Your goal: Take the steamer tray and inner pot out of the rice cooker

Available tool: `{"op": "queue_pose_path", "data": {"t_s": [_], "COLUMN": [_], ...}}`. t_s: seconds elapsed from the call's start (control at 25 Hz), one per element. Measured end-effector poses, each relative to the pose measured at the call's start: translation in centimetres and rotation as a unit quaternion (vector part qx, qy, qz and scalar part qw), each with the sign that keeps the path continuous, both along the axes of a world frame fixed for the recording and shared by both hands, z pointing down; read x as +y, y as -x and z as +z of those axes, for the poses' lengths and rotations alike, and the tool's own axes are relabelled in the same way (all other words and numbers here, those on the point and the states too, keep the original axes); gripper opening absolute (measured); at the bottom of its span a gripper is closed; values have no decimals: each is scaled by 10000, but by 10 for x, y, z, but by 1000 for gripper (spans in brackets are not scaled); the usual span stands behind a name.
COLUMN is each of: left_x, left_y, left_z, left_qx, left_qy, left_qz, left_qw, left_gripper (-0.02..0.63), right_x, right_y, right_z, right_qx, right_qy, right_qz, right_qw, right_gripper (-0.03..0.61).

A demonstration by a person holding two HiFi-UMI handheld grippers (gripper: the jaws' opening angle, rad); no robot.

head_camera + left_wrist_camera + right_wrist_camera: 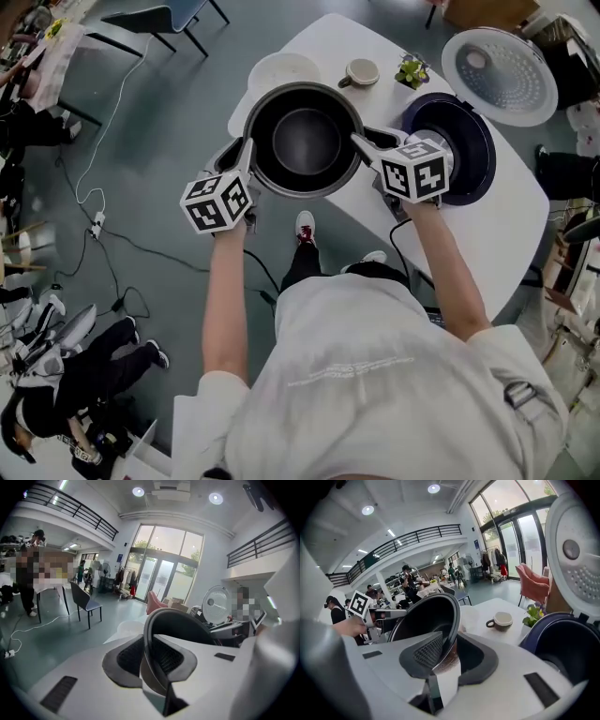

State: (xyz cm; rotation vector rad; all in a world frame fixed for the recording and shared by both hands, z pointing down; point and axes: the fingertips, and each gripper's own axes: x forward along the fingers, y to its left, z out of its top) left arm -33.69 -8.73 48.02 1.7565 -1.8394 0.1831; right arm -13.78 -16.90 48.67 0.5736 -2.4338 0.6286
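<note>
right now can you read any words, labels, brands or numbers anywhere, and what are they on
No text can be read in any view.
Back of the person's shirt: a pale printed line, too small to read.
Blue sign beside the glass doors: too small to read.
Marker cubes on the left gripper and right gripper: black-and-white patterns, no letters.
Inner pot that both hold: no marking shows.
</note>
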Motion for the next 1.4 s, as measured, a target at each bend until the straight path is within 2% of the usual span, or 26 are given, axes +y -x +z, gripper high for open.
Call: {"op": "queue_pose_path", "data": {"t_s": [0.2,0.44,0.68,0.88,1.4], "left_x": [10,2,-18,-34,-69], "left_y": [6,-2,-7,-8,-4], "left_z": [42,77,92,94,95], "left_qx": [153,294,411,329,211], "left_qy": [360,712,834,725,537], "left_qz": [137,549,857,1063,1200], "left_qw": [9991,9955,9920,9911,9911], "left_gripper": [69,67,67,72,78], "right_x": [16,23,14,3,-32], "right_y": [2,-9,-18,-19,-13], "right_z": [46,89,104,107,110], "right_qx": [244,761,926,688,165], "right_qy": [377,812,878,887,867], "right_qz": [172,476,900,1353,2273], "right_qw": [9988,9926,9877,9844,9698], "right_gripper": [110,109,120,118,100]}}
